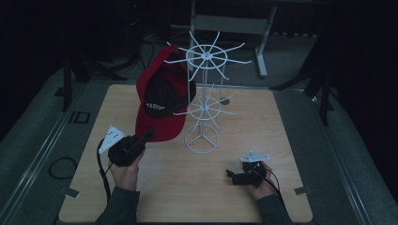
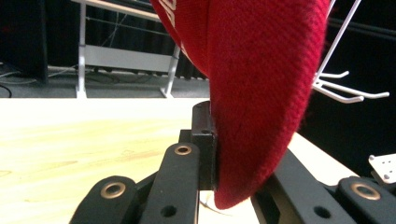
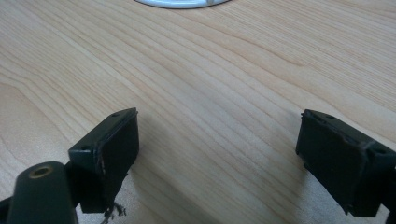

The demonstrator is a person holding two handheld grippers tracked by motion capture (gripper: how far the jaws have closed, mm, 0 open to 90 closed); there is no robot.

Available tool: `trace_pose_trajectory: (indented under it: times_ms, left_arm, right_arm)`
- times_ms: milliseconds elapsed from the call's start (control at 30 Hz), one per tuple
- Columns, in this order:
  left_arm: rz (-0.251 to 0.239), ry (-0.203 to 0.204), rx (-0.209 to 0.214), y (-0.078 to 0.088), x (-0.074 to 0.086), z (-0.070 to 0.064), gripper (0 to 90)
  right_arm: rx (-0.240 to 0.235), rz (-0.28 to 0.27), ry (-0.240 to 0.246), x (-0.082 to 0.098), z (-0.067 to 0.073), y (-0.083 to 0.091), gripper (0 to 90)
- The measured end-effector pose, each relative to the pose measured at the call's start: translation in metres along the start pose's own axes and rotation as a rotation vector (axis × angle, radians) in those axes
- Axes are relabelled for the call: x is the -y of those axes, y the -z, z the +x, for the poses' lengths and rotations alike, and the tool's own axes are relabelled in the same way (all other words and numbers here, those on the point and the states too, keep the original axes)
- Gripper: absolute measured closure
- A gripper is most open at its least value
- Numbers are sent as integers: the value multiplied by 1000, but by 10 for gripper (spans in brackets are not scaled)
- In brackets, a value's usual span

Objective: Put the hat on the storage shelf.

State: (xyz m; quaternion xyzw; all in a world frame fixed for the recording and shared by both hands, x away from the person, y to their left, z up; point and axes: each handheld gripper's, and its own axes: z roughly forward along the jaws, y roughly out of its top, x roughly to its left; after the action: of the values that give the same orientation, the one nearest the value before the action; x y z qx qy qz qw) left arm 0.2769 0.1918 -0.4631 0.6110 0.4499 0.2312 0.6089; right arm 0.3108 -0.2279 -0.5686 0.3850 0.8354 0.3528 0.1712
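Observation:
A red cap (image 1: pixel 159 101) with a black front panel stands brim-down beside the left of a white wire rack (image 1: pixel 206 56). Its top edge reaches an arm of the rack's upper ring; I cannot tell if it hangs there. My left gripper (image 1: pixel 147 136) is shut on the lower edge of the brim. In the left gripper view the red brim (image 2: pixel 261 84) fills the gap of the gripper (image 2: pixel 222 140), and one black finger (image 2: pixel 204 135) presses on it. My right gripper (image 1: pixel 230 174) rests low on the table at the front right, open. Nothing lies inside the right gripper (image 3: pixel 219 149).
The rack's round base (image 1: pixel 202 139) stands mid-table on the wooden tabletop (image 1: pixel 281 140), and its rim (image 3: pixel 182 3) lies just ahead of the right gripper. A lower ring of hooks (image 1: pixel 205 108) juts out beside the cap. Dark floor and a grey stand (image 1: pixel 234 23) lie beyond.

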Motion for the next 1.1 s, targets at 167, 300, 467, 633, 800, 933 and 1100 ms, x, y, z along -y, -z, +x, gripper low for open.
trace_pose_trajectory:
  times_ms: [167,300,467,633,800,933,1100]
  left_arm:
    - [26,3,21,-2,1,3,787]
    - [38,1,30,-2,3,4,715]
    - [41,9,15,0,4,7,619]
    - [43,15,-14,2,3,12,540]
    - [62,22,-31,4,3,18,504]
    - [67,34,-53,6,4,23,484]
    - [61,50,-79,10,4,30,466]
  right_arm:
    - [0,1,1,0,0,0,131]
    - [-1,0,1,0,0,0,131]
    - [-1,1,1,0,0,0,131]
    - [0,0,1,0,0,0,131]
    - [-1,2,0,0,0,0,131]
    - [-1,2,1,0,0,0,131]
    - [-1,2,0,0,0,0,131]
